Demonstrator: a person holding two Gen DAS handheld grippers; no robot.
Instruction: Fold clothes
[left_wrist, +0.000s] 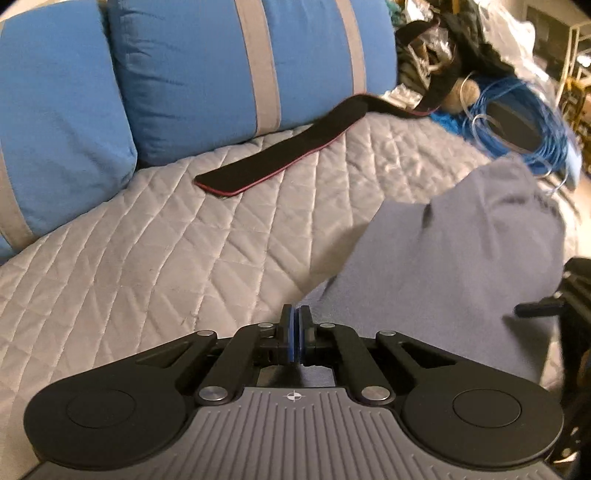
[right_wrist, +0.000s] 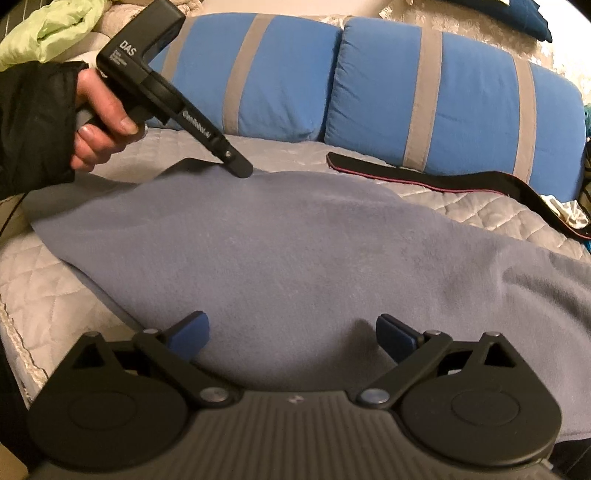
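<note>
A grey-blue fleece garment (right_wrist: 295, 251) lies spread over the quilted bed cover (right_wrist: 55, 295). In the right wrist view a hand holds my left gripper (right_wrist: 242, 170), whose tip sits on the garment's far edge. In the left wrist view that left gripper (left_wrist: 294, 317) has its blue pads together, pinching the corner of the garment (left_wrist: 461, 258), which rises to the right. My right gripper (right_wrist: 291, 332) hovers open over the near part of the garment, with nothing between its blue pads (right_wrist: 194, 328).
Two blue cushions with grey stripes (right_wrist: 424, 85) line the back of the bed. A long black strap with a red edge (right_wrist: 443, 181) lies in front of them. Coiled blue cable (left_wrist: 517, 122) and piled clutter sit beyond the bed's end. A green cloth (right_wrist: 48, 29) lies at the far left.
</note>
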